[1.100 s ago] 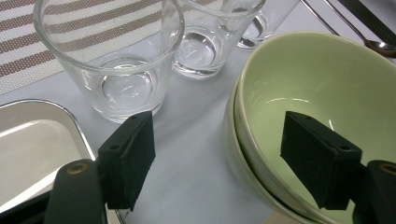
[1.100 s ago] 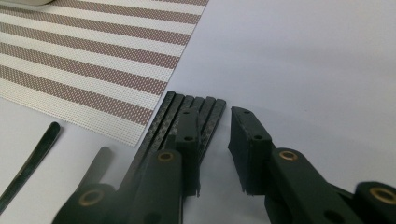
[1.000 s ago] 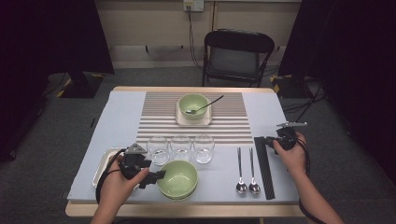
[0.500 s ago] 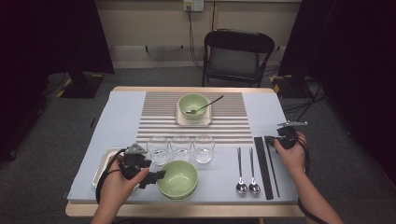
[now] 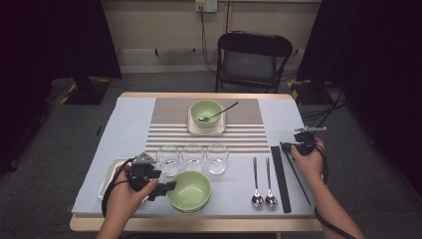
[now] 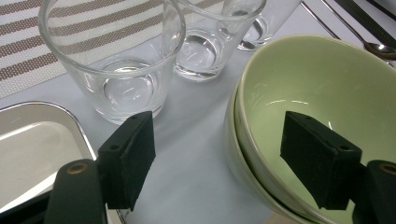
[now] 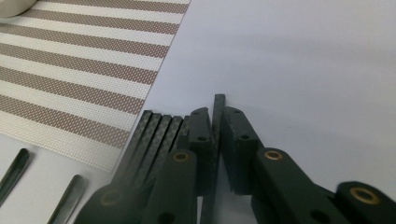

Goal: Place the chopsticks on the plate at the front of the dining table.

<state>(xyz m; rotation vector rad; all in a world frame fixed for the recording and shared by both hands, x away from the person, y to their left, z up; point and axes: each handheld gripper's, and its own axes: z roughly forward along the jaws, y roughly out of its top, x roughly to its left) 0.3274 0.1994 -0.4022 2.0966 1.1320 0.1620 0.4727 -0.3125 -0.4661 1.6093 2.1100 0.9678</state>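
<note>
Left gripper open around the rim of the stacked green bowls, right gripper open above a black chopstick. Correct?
Not quite. The right gripper is shut on a single black chopstick, clamped between its jaws, as the right gripper view shows. The rest holds: the left gripper is open, its jaws straddling the rim of the stacked green bowls.

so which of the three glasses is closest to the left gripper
The leftmost glass in the row, next to the metal tray. It stands just ahead of the open left gripper; the other two glasses sit farther right.
</note>
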